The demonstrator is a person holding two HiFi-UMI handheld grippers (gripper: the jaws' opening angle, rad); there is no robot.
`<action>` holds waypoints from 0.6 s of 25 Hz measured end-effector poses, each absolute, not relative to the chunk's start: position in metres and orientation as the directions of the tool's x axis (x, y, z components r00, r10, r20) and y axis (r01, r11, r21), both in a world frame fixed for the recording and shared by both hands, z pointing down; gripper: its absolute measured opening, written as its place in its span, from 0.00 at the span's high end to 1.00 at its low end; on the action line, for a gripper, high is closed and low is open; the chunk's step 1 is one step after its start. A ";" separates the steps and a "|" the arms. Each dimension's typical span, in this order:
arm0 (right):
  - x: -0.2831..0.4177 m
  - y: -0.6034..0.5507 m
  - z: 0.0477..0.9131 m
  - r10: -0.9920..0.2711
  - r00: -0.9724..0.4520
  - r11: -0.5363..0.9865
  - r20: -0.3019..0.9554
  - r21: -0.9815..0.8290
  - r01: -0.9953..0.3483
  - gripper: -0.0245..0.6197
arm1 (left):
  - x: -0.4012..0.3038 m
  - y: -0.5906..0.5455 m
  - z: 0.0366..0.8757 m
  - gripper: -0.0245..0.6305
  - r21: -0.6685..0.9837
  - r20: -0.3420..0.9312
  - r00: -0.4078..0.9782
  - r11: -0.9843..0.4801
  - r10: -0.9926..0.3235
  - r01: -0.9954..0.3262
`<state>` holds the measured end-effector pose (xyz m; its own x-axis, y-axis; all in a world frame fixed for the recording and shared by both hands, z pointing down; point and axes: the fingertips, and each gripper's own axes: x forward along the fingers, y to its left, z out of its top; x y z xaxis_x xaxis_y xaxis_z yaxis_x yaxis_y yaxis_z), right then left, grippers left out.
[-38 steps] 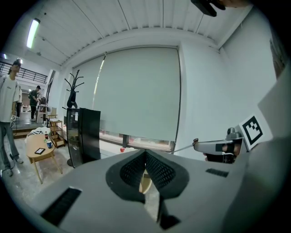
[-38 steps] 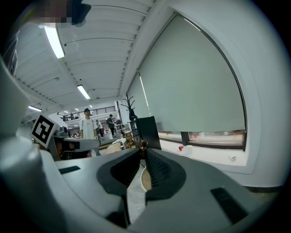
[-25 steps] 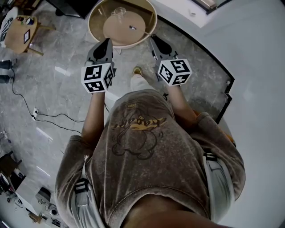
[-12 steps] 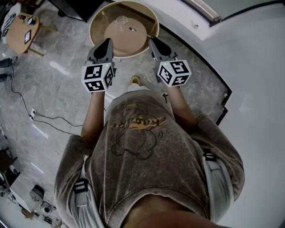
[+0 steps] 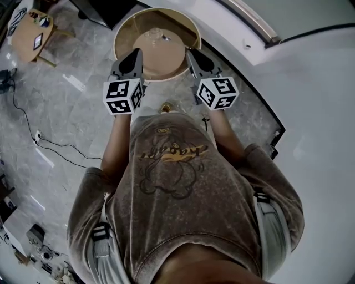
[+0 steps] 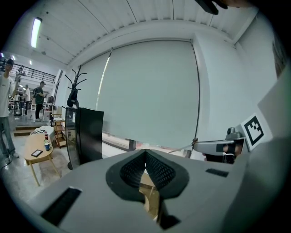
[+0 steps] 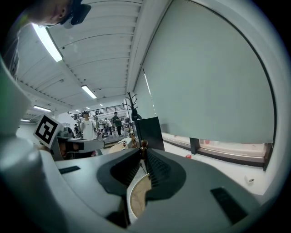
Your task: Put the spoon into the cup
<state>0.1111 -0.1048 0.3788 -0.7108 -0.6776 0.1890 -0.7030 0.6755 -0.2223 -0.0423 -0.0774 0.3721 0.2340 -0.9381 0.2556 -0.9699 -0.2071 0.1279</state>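
Observation:
In the head view a round wooden table (image 5: 125,33) stands just ahead of me. On its top stands a small clear glass cup (image 5: 151,34), with a little dark spoon (image 5: 165,37) lying to its right; both are tiny and faint. My left gripper (image 5: 133,54) and right gripper (image 5: 193,54) are held side by side at the table's near rim, pointing at it. In the left gripper view the left gripper's (image 6: 145,154) pads meet with nothing held. The right gripper's (image 7: 142,151) pads also meet; a small brown thing shows right at their tip, and whether it is gripped is unclear.
A small wooden side table (image 5: 30,30) stands at the far left, and a black cabinet (image 5: 105,10) behind the round table. A cable (image 5: 55,147) runs over the marble floor at left. A white wall and raised ledge (image 5: 260,72) curve along the right. People stand in the background.
The person has walked forward with both grippers. The round table has come nearer in the head view, and the jaws look the same.

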 end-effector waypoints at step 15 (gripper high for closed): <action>0.096 -0.138 0.382 -0.676 -0.710 0.673 0.196 -0.229 -0.704 0.87 | -0.049 -0.109 0.373 0.94 0.114 0.249 0.247 -0.225 -0.936 -0.968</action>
